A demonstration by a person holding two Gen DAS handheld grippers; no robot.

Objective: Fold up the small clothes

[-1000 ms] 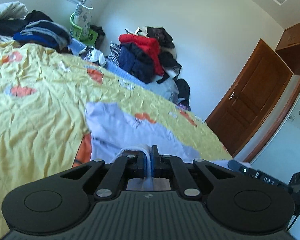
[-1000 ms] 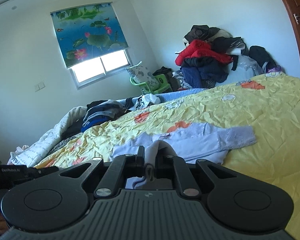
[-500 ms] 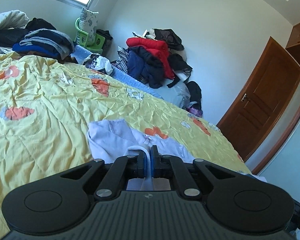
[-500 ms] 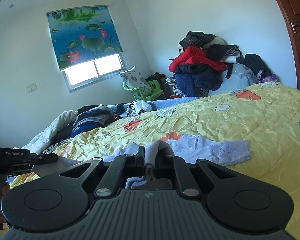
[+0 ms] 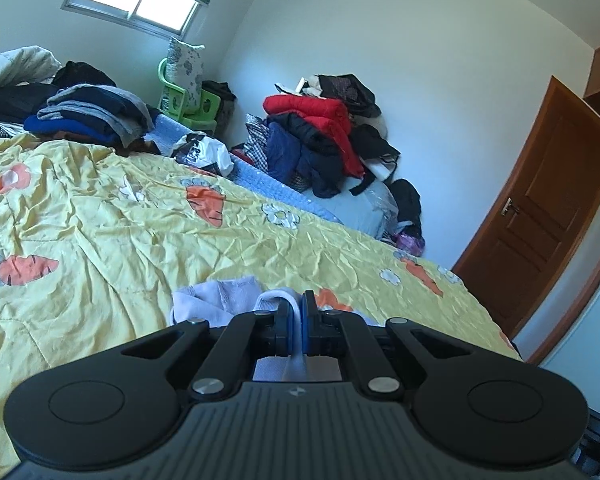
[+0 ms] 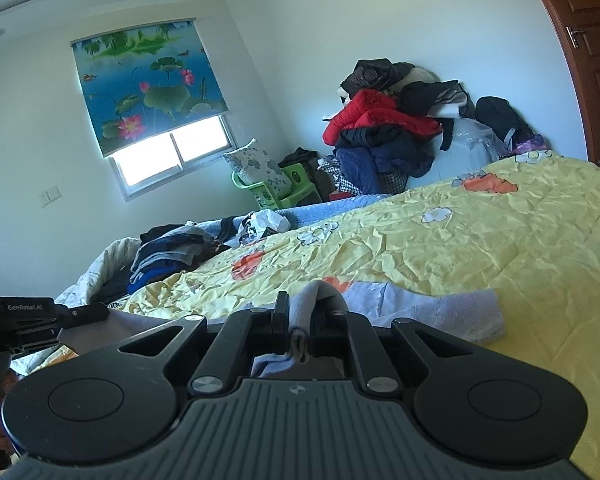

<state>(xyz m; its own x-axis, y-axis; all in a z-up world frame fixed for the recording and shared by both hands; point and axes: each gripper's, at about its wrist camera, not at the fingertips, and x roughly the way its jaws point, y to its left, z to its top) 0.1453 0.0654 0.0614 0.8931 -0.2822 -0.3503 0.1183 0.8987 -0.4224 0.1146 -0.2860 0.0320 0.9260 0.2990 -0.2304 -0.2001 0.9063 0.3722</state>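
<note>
A small pale lavender garment [image 5: 220,300] lies on the yellow carrot-print bedspread [image 5: 100,220]. My left gripper [image 5: 296,312] is shut on one edge of it, cloth pinched between the blue pads. My right gripper [image 6: 300,320] is shut on another edge of the same garment [image 6: 432,308], whose sleeve trails to the right on the bedspread [image 6: 480,240]. Most of the garment is hidden under both gripper bodies. The left gripper's body [image 6: 32,316] shows at the left edge of the right wrist view.
A stack of folded dark clothes [image 5: 88,116] sits at the bed's far side. A heap of red and dark jackets [image 5: 320,132] lies against the wall. A green plastic chair [image 5: 188,100] stands under the window. A wooden door [image 5: 540,216] is at right.
Both grippers have pulled back and tilted up, still holding the garment. Less of the garment shows on the bed than before; it has been drawn toward me.
</note>
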